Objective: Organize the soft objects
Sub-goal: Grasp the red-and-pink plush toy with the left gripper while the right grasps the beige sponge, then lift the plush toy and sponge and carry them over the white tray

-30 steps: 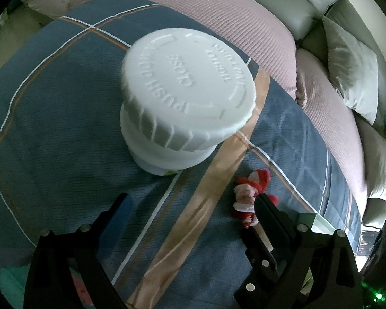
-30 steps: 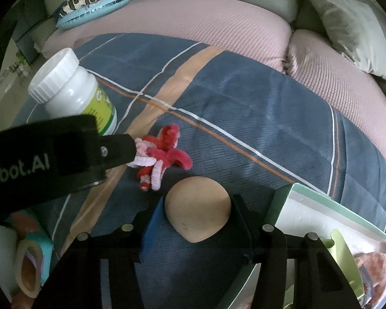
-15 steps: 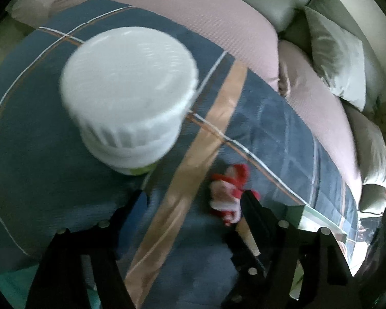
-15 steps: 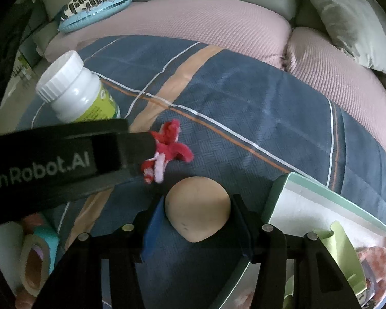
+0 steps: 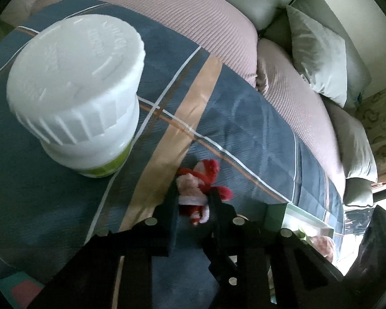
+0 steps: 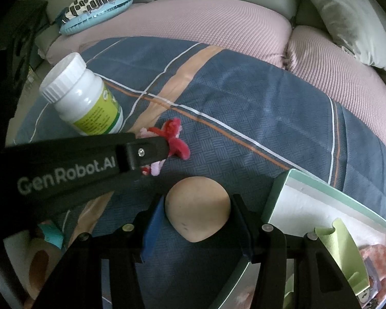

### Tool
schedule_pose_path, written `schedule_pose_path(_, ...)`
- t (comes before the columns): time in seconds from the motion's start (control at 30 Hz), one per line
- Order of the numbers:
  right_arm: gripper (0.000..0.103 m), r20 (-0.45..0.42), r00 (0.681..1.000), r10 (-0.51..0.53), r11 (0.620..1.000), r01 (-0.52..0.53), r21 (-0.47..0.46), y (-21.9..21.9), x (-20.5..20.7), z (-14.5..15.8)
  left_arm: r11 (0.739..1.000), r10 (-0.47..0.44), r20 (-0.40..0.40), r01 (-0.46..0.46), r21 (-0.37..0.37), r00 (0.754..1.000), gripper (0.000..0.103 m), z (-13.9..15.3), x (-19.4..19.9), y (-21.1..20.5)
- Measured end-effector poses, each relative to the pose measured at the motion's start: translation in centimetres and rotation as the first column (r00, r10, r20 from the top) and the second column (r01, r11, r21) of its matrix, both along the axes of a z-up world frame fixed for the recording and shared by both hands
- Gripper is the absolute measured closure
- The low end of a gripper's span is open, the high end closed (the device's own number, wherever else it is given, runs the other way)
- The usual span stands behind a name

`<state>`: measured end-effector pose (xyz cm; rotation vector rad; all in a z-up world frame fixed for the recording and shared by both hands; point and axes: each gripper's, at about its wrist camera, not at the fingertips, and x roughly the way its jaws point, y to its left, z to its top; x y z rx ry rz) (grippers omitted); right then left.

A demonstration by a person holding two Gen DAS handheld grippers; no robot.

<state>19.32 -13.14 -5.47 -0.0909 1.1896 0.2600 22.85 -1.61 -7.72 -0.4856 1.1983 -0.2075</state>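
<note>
Now the left claw [image 5: 193,206] pinches the fuzzy toy [image 5: 198,188], lying lengthwise between its fingers.

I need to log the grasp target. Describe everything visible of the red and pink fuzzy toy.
The red and pink fuzzy toy is a small bundle of plush, pipe-cleaner-like loops in red, pale pink and white. It lies on the blue plaid blanket, beside the tan stripe and near the white bottle. The left gripper has its fingers on either side of it, apparently closing; firm contact is unclear.
</note>
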Motion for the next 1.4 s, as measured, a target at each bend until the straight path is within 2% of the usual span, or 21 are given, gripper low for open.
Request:
schedule_pose_path(0.3,0.048,0.006,1.0,-0.021,0.999,0.021,0.05,-0.5,-1.0,0.9,1.0,0.021,0.008,-0.021,-0.015,1.0,0.084,0.8,-0.9,1.3)
schedule_pose_path(0.77,0.048,0.069,0.992,-0.104,0.985,0.093,0.147,-2.4,-4.6,4.8,0.999,0.038,0.05,-0.037,-0.006,0.998,0.084,3.5,-3.1,2.5)
schedule_pose_path(1.17,0.048,0.137,0.977,-0.164,0.972,0.136,0.192,-3.9,-8.7,8.5,1.0,-0.003,0.129,0.003,0.001,0.992,0.084,7.1,-5.8,1.8)
schedule_pose_path(1.4,0.048,0.165,0.955,-0.245,0.953,0.207,0.22,-6.6,-11.5,10.4,1.0,-0.011,0.193,0.013,-0.007,0.981,0.084,9.6,-7.6,2.1)
